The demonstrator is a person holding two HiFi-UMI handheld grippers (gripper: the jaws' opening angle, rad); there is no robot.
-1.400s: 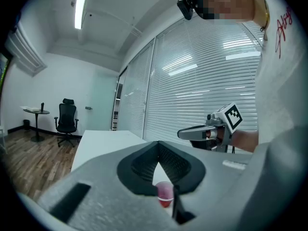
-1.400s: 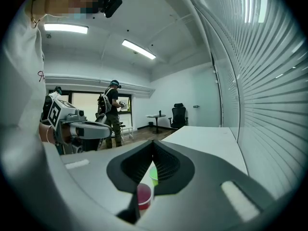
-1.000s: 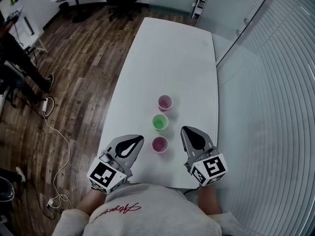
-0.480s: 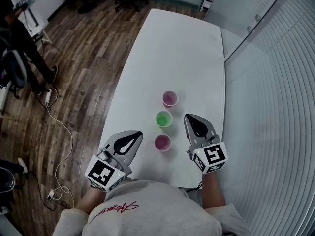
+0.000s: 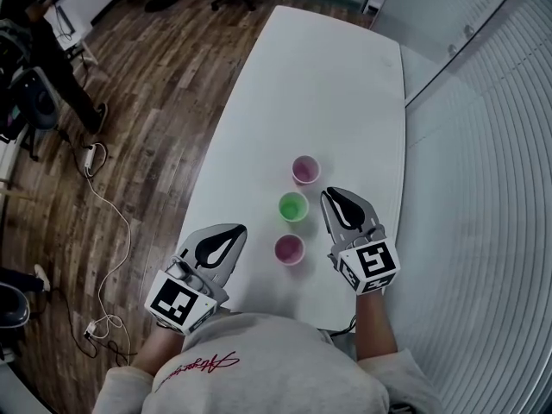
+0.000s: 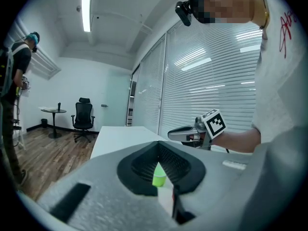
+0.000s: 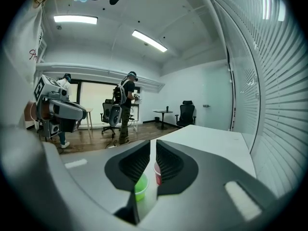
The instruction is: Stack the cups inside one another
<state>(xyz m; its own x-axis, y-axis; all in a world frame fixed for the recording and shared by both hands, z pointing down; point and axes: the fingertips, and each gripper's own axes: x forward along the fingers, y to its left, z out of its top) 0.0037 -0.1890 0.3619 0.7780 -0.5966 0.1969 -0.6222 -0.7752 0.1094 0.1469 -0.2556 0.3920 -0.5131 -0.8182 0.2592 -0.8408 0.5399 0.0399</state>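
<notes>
Three cups stand in a row on the white table (image 5: 285,93): a pink cup (image 5: 305,170) farthest, a green cup (image 5: 293,207) in the middle, a purple-pink cup (image 5: 289,249) nearest. My right gripper (image 5: 329,193) lies just right of the green cup. Its jaws are opening, a thin slit shows, and nothing is between them. Along the right gripper (image 7: 153,143) I see the green cup (image 7: 140,189) and a pink cup (image 7: 156,173). My left gripper (image 5: 237,228) hovers left of the nearest cup, shut and empty. Through its closed tips (image 6: 158,146) the green cup (image 6: 160,178) shows.
The table's right edge runs close to a wall of window blinds (image 5: 500,188). Wooden floor with a loose cable (image 5: 112,222) lies left of the table. A person (image 5: 43,50) stands at the far left, and office chairs (image 7: 185,113) are at the far end of the room.
My right gripper has moved forward from beside the nearest cup to beside the green cup, and a slit has appeared between its jaws. The left gripper edged forward slightly.
</notes>
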